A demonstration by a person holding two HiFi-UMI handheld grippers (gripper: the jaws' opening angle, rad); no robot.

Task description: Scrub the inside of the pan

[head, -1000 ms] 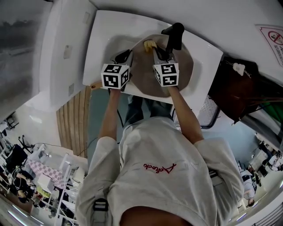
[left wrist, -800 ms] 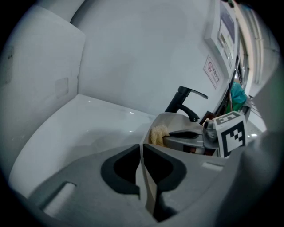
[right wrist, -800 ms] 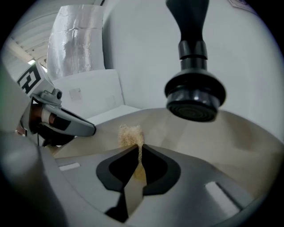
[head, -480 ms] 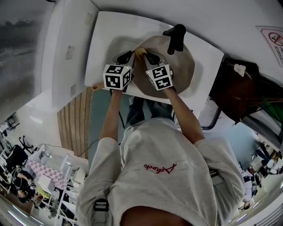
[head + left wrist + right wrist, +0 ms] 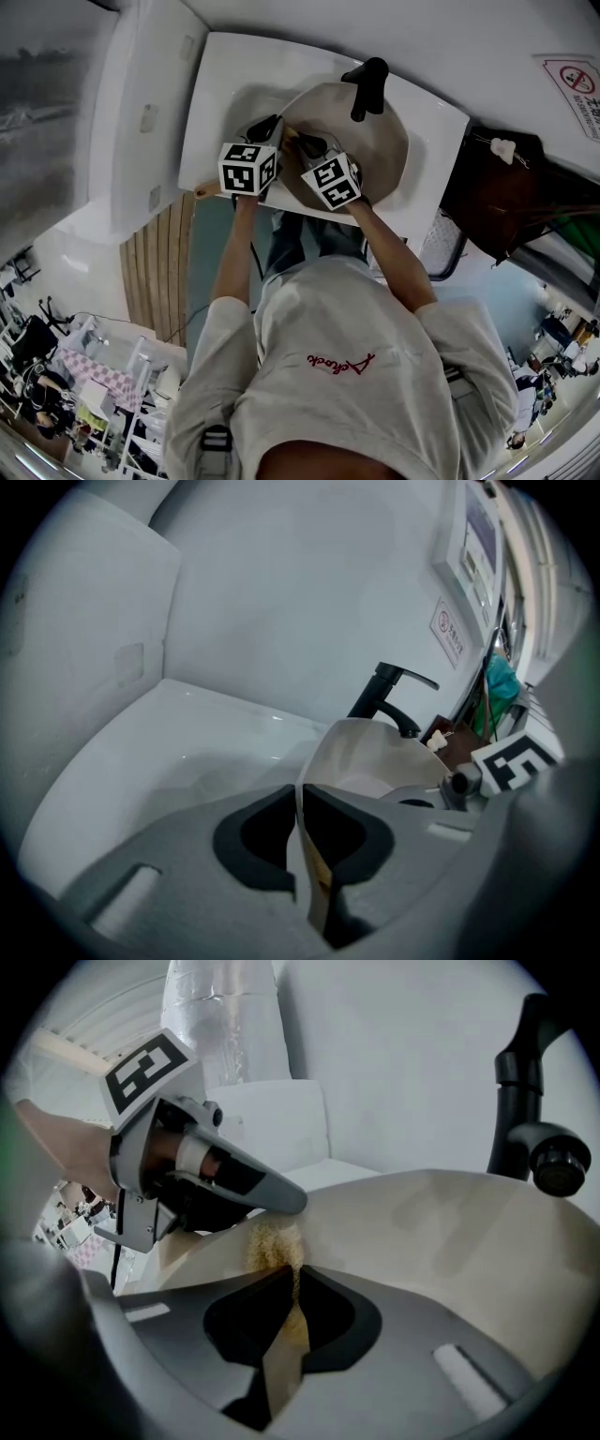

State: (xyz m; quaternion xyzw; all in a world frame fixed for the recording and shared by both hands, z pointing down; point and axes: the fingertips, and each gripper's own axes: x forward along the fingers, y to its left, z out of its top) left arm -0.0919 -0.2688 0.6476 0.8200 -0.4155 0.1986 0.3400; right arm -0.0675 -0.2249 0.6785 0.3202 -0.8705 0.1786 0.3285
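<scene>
I am looking down into a white-walled washroom, where a white sink surface (image 5: 225, 84) stretches out ahead of both tools. A black faucet (image 5: 367, 86) stands at its far side, beyond their tips. The beige pan (image 5: 375, 141) fills the basin directly in front of the tools. Its inside faces the right tool and its far rim is close under the faucet.

The left tool (image 5: 267, 127) sits at the pan's near left edge. Its jaws are narrow and clamped on the thin rim, which runs edge-on between the pads.

The right tool (image 5: 305, 145) is just beside it on the right, so the two marker cubes (image 5: 246, 167) are almost touching. Its jaws are pinched together on a yellow sponge (image 5: 274, 1241). The sponge sticks out ahead of the tips and lies against the pan's inner wall. It is right below the nose of the left tool, on the pan's left side and well apart from the faucet.
</scene>
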